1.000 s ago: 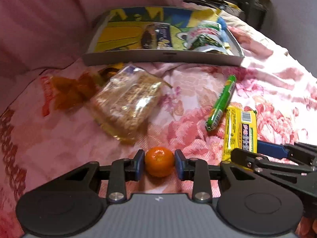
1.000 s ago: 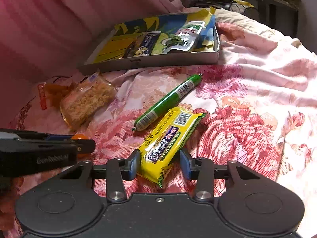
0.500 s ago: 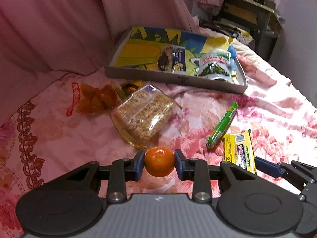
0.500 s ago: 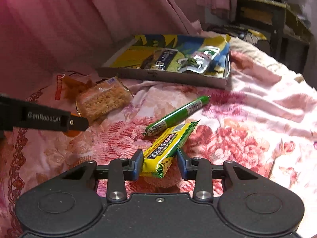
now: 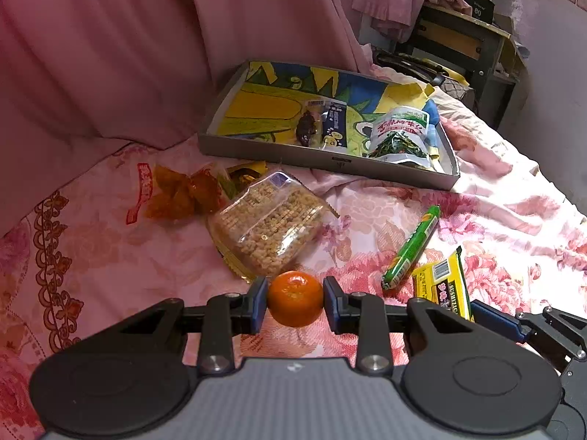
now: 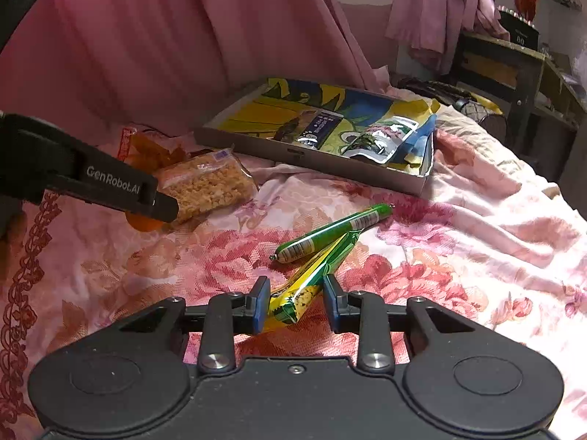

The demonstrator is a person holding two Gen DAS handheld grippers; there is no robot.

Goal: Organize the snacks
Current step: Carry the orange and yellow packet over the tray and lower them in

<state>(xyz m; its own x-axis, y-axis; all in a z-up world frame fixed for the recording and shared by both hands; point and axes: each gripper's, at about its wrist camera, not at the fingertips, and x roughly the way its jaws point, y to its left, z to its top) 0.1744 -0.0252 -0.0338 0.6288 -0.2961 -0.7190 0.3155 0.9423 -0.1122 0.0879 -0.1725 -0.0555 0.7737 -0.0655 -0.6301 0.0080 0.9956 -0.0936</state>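
Note:
My left gripper [image 5: 295, 299] is shut on a small orange mandarin [image 5: 294, 297] and holds it above the floral bedspread. My right gripper [image 6: 295, 302] is shut on a yellow snack bar [image 6: 312, 275], lifted and tilted on edge; the bar also shows in the left wrist view [image 5: 445, 288]. A green sausage stick [image 6: 332, 233] lies just beyond the bar. The grey tray [image 5: 330, 157] with a colourful lining lies at the back, holding a seaweed pouch [image 5: 400, 135] and a dark blue packet [image 5: 335, 121].
A clear pack of puffed-rice cakes [image 5: 269, 225] and an orange crinkled wrapper [image 5: 179, 192] lie left of centre, in front of the tray. A pink curtain [image 5: 146, 55] hangs behind. Dark furniture [image 6: 513, 73] stands at the far right.
Both grippers have risen and pulled back from the bedspread, the left with the mandarin, the right with the yellow bar, which has turned on edge. The tray now looks farther off.

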